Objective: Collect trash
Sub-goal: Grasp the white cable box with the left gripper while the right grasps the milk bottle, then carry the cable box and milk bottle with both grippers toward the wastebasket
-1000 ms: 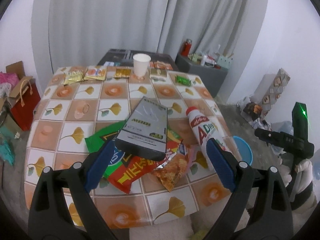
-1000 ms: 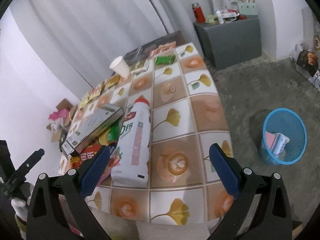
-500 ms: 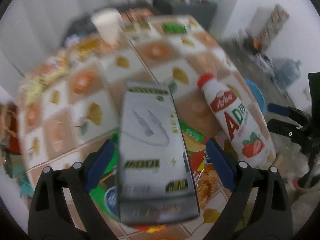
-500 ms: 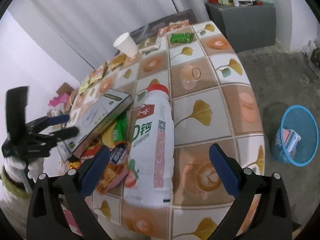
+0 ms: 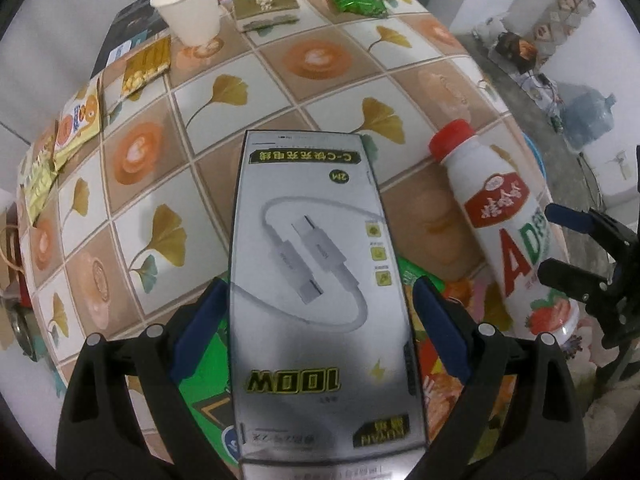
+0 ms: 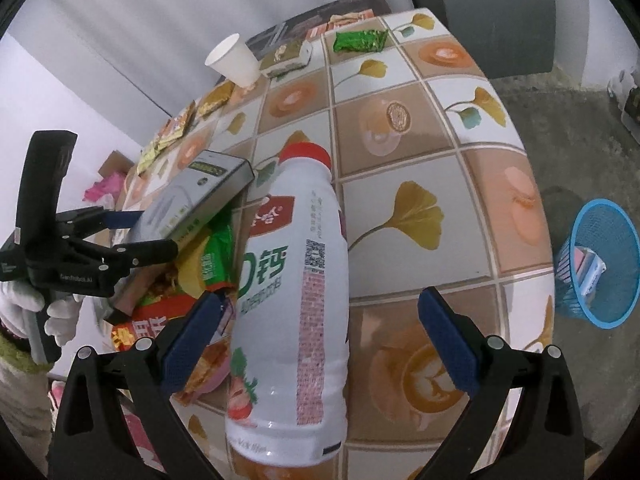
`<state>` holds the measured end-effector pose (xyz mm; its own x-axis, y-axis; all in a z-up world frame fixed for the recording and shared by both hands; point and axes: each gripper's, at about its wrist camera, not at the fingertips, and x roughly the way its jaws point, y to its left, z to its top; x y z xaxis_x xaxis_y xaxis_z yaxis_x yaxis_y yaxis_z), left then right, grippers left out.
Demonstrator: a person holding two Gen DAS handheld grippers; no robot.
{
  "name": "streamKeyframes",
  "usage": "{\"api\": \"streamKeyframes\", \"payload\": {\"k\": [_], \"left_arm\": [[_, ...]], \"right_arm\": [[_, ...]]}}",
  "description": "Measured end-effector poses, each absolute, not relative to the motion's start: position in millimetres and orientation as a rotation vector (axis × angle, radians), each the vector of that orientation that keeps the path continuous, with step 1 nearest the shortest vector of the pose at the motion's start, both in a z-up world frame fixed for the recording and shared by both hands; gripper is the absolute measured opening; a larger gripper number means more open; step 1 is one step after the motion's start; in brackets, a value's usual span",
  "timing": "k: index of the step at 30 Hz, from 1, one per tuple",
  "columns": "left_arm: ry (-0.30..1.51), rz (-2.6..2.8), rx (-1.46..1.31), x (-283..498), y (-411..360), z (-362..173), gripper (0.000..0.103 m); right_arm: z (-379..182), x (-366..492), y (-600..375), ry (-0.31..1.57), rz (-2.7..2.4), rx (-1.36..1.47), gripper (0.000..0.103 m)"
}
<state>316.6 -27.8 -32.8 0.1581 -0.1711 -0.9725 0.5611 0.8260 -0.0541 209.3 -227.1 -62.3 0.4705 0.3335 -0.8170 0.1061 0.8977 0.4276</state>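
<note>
A grey cable box (image 5: pixel 320 280) lies tilted on a pile of snack wrappers (image 5: pixel 208 364) near the table's front edge. My left gripper (image 5: pixel 320 332) is open with its fingers on either side of the box, not touching it. The box also shows in the right wrist view (image 6: pixel 192 200). A white drink bottle with a red cap (image 6: pixel 296 292) lies on its side beside the pile. My right gripper (image 6: pixel 320 340) is open and straddles the bottle's lower body. The bottle also shows in the left wrist view (image 5: pixel 504 216).
A blue mesh bin (image 6: pixel 600 264) with some trash stands on the floor right of the table. At the table's far side stand a paper cup (image 5: pixel 188 4), a green packet (image 5: pixel 356 2) and several snack packets (image 5: pixel 76 112). A grey cabinet (image 6: pixel 484 20) stands behind.
Both grippers have moved forward and down over the table. The left one has come around the cable box and the right one around the bottle. Both stay open.
</note>
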Motion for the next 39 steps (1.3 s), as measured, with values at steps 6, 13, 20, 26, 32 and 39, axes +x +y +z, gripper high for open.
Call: {"api": "streamKeyframes", "payload": {"k": [6,13,20,26,32,39], "left_arm": [[1.304,-0.504,0.279,322,-20,-34,0.082],[1.207,-0.468,0.274,313,-20,-20,0.080],[1.075,-0.438,0.322,292,-23,5,0.080],[0.997,-0.411,0.377,276,-27,20,0.080],[0.960,-0.394,0.389,266,-26,27,0.080],[0.929,-0.378,0.411,258,-26,31,0.080]], "right_arm": [[-72,216,-228,1.094,0.168,0.500,0.096],[-78,222,-229,1.109,0.197,0.549,0.092],[-79,229,-230,1.108,0.204,0.576,0.083],[-78,231,-227,1.119,0.209,0.574,0.078],[-80,233,-223,1.124,0.217,0.562,0.071],[-81,231,-221,1.125,0.249,0.582,0.062]]}}
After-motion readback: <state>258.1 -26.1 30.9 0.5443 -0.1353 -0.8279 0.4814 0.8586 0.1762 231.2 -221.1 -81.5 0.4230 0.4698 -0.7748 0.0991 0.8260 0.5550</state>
